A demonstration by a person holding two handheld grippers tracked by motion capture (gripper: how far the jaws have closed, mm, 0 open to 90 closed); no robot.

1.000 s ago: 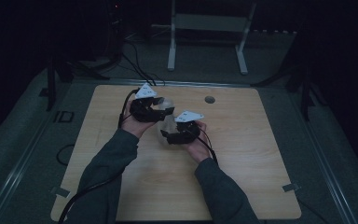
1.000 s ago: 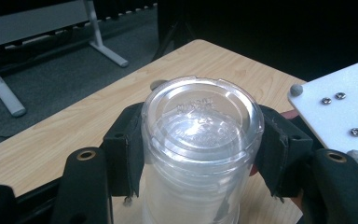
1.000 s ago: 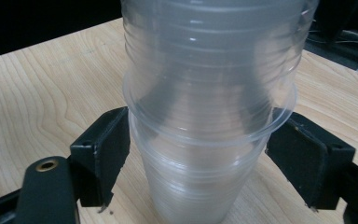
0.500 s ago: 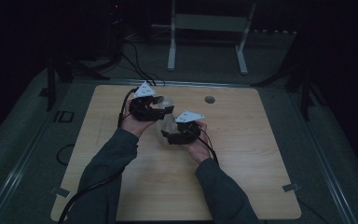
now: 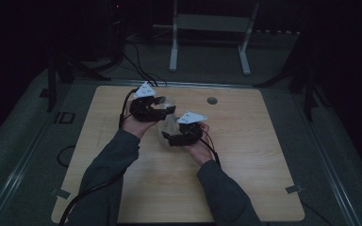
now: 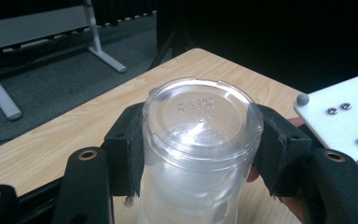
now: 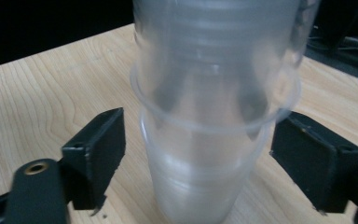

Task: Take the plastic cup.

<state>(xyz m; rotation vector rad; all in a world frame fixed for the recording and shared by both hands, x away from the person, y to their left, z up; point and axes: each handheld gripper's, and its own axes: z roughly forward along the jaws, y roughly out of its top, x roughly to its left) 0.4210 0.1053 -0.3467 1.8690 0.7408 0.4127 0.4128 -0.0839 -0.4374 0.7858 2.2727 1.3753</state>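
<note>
Cups (image 6: 200,140), clear and nested, clamped at base by left claw (image 6: 200,154) above bench (image 5: 245,155). Right claw (image 7: 205,158) just opened, pads apart beside lower cup rim.

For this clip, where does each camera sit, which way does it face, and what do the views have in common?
High view: above the person's side, looking forward and down on the wooden table; both forearms, left gripper, right gripper.
Left gripper view: rides that gripper, looking along its jaws, shut on the clear plastic cups.
Right gripper view: looks along its jaws, which have just been opening and stand apart beside the cups.
Shared: cups and table.
</note>
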